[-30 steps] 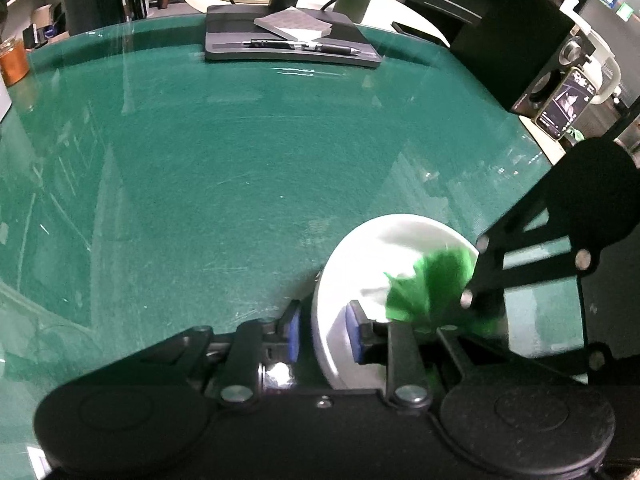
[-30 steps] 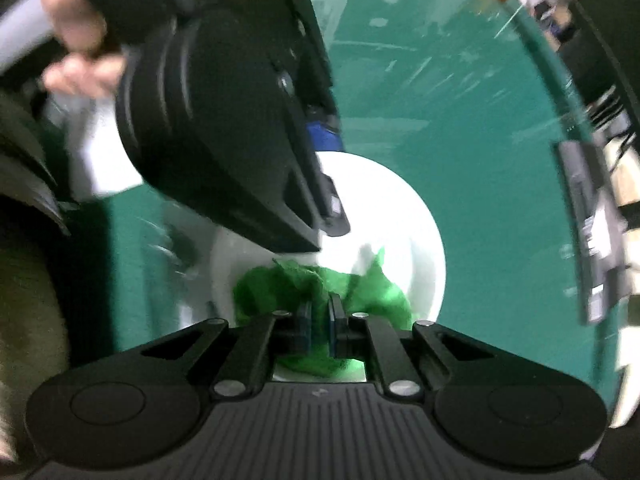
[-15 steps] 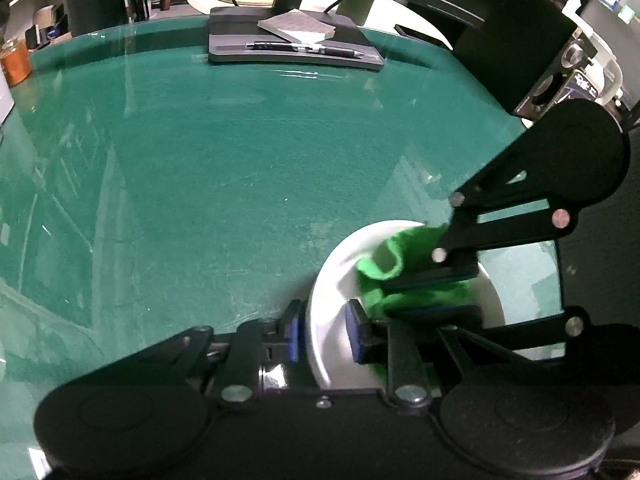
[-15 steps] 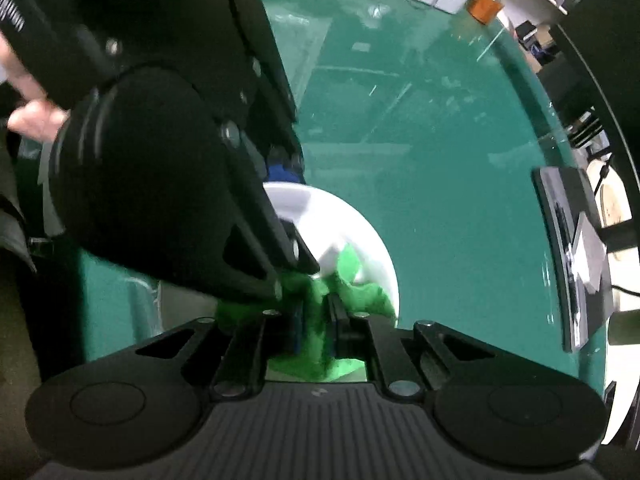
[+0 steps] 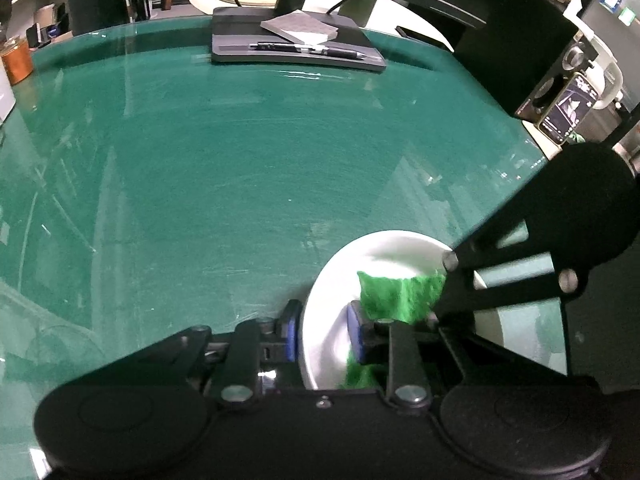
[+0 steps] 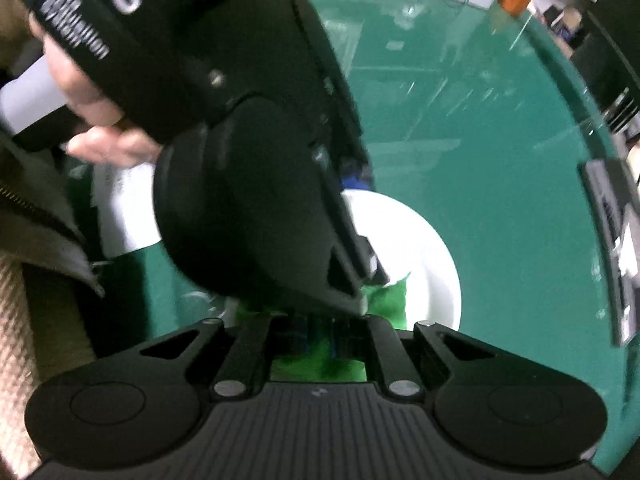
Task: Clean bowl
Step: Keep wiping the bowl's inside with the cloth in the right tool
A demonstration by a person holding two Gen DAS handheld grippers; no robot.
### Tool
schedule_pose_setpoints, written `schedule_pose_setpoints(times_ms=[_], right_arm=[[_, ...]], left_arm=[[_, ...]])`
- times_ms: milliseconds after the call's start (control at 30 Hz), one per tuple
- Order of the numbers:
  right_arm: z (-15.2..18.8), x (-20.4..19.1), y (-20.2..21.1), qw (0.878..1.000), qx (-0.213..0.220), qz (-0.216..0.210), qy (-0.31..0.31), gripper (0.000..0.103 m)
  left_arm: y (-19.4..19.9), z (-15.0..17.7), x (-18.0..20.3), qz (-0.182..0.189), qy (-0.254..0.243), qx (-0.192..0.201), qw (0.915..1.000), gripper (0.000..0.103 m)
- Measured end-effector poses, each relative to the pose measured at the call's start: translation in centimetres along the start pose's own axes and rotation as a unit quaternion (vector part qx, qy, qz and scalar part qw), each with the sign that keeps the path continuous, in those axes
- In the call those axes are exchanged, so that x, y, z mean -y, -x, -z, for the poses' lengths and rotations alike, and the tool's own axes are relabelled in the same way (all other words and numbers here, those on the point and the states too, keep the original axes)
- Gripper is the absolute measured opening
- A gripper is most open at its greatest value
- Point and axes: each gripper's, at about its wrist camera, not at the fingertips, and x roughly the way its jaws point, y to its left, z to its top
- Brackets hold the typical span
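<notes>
A white bowl (image 5: 340, 264) stands on the green table top, low and right of centre in the left wrist view. My left gripper (image 5: 323, 336) is shut on its near wall, one blue pad outside and one inside. A crumpled green cloth (image 5: 400, 296) lies inside the bowl, and my right gripper (image 5: 438, 300) comes in from the right, shut on it. In the right wrist view the right gripper (image 6: 320, 336) pinches the green cloth (image 6: 390, 300) over the bowl (image 6: 424, 256). The left gripper's black body (image 6: 248, 208) hides the bowl's left half there.
A dark tray (image 5: 296, 56) with a notepad and pens sits at the table's far edge. An orange jar (image 5: 16, 62) stands far left, a phone (image 5: 568, 108) and a black speaker off the right edge. A person's hand (image 6: 104, 140) and white paper (image 6: 124, 208) lie left.
The right gripper has swept the green cloth round inside the bowl, from the right side towards the middle. The left gripper has kept its hold on the bowl's wall.
</notes>
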Motion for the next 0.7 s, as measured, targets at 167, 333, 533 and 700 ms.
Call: schedule_pose_setpoints(times_ms=[167, 333, 533, 700], right_arm=[[0.4, 1.2, -0.7, 0.998, -0.018, 0.052, 0.007, 0.011], [1.1, 1.1, -0.7, 0.998, -0.047, 0.045, -0.011, 0.011], [-0.2, 0.2, -1.6, 0.999, -0.043, -0.016, -0.018, 0.01], [-1.3, 0.8, -2.4, 1.0, -0.019, -0.004, 0.011, 0.01]], left_arm=[[-0.1, -0.2, 0.1, -0.004, -0.005, -0.002, 1.0, 0.026], [-0.3, -0.2, 0.5, -0.003, -0.017, -0.005, 0.9998, 0.028], [-0.1, 0.2, 0.4, 0.005, -0.014, -0.003, 0.9999, 0.027], [0.0, 0.1, -0.3, 0.002, 0.002, 0.001, 1.0, 0.025]])
